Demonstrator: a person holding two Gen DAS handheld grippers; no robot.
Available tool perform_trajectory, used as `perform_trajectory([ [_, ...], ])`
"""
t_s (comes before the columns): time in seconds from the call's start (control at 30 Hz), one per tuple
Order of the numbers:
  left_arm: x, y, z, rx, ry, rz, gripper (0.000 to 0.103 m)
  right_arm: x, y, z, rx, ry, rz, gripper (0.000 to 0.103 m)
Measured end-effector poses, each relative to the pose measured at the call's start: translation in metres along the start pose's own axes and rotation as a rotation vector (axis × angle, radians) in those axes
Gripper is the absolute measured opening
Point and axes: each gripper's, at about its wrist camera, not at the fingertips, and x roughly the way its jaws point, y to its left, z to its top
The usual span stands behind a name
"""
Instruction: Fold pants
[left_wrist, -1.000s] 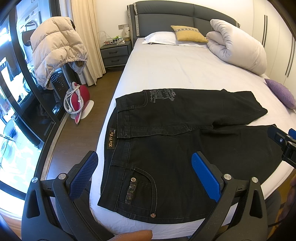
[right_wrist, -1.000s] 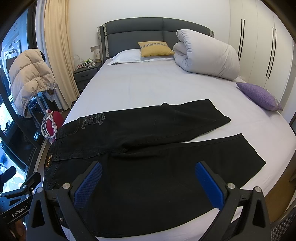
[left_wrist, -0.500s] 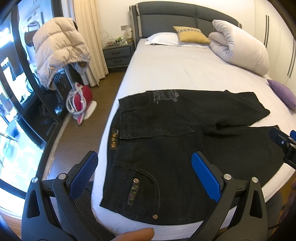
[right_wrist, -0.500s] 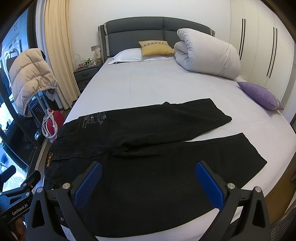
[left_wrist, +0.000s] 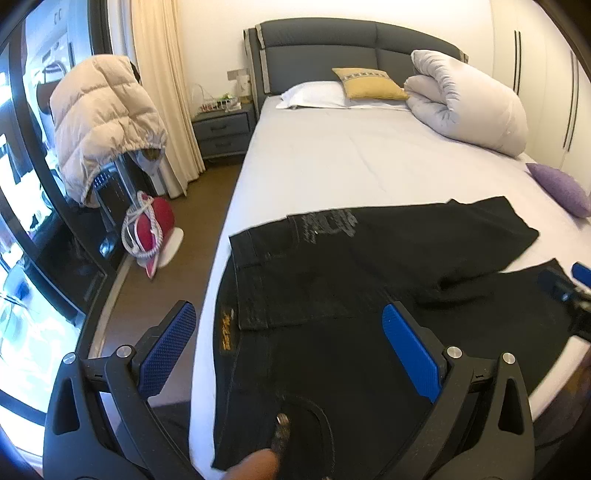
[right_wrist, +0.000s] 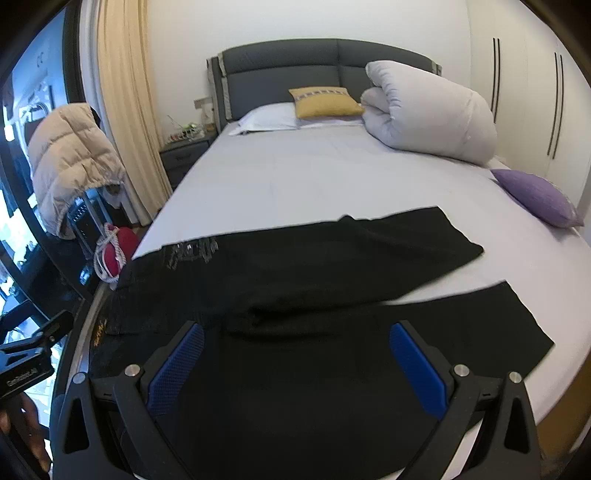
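At the near edge of the bed (right_wrist: 332, 177), both tools hang above the cloth with their jaws spread wide and nothing between them. The left gripper (left_wrist: 295, 354) is over the waistband end of the black pants (left_wrist: 369, 295), close to a riveted pocket; the right gripper (right_wrist: 295, 365) is over the nearer leg. The pants lie flat across the foot of the mattress, waist toward the floor side, the two legs splayed apart with a wedge of sheet between them.

Risks, as I judge them: the waistband corner already droops over the mattress edge, so a pull from one side only may drag the garment off toward the floor. Pinching a single layer of denim instead of the full thickness would leave the under layer behind and wrinkle the fold. Since the legs are not parallel, bringing one over the other may leave the hems mismatched. Farther off, the purple cushion (right_wrist: 535, 195) sits near the far hem and could catch a swung leg.
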Motion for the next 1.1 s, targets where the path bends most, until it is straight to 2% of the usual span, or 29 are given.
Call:
perform_trajectory([
  [0.1, 0.025, 0.002, 0.004, -0.014, 0.056, -0.012, 0.103, 0.014, -0.007, 0.01, -0.003, -0.007, 0.055, 0.103],
  [0.17, 0.048, 0.004, 0.009, -0.002, 0.117, 0.03, 0.103, 0.025, -0.01, 0.016, -0.016, -0.006, 0.084, 0.103],
  [0.23, 0.068, 0.01, 0.018, -0.016, 0.155, 0.036, 0.103, 0.039, -0.014, 0.023, -0.039, 0.011, 0.111, 0.103],
  [0.3, 0.091, 0.018, 0.037, -0.002, 0.14, 0.014, 0.103, 0.054, -0.019, 0.029, -0.059, 0.029, 0.143, 0.103],
  [0.37, 0.119, 0.021, 0.063, 0.07, 0.116, -0.007, 0.103, 0.071, -0.024, 0.036, -0.08, 0.057, 0.183, 0.103],
  [0.47, 0.175, 0.024, 0.105, 0.178, 0.129, -0.091, 0.103, 0.093, -0.029, 0.044, -0.131, 0.089, 0.244, 0.101],
  [0.6, 0.26, 0.03, 0.154, 0.275, 0.238, -0.267, 0.103, 0.114, -0.025, 0.051, -0.216, 0.113, 0.305, 0.1],
  [0.73, 0.324, 0.035, 0.173, 0.323, 0.365, -0.395, 0.101, 0.134, -0.024, 0.054, -0.248, 0.154, 0.356, 0.097],
  [0.8, 0.342, 0.034, 0.172, 0.344, 0.405, -0.453, 0.098, 0.145, -0.025, 0.054, -0.243, 0.18, 0.387, 0.093],
  [0.9, 0.363, 0.029, 0.165, 0.398, 0.476, -0.498, 0.089, 0.162, -0.024, 0.053, -0.255, 0.214, 0.406, 0.087],
  [0.97, 0.375, 0.028, 0.161, 0.442, 0.522, -0.493, 0.077, 0.17, -0.022, 0.054, -0.263, 0.235, 0.418, 0.085],
  [1.1, 0.393, 0.032, 0.16, 0.467, 0.574, -0.504, 0.07, 0.181, -0.012, 0.06, -0.28, 0.237, 0.465, 0.083],
])
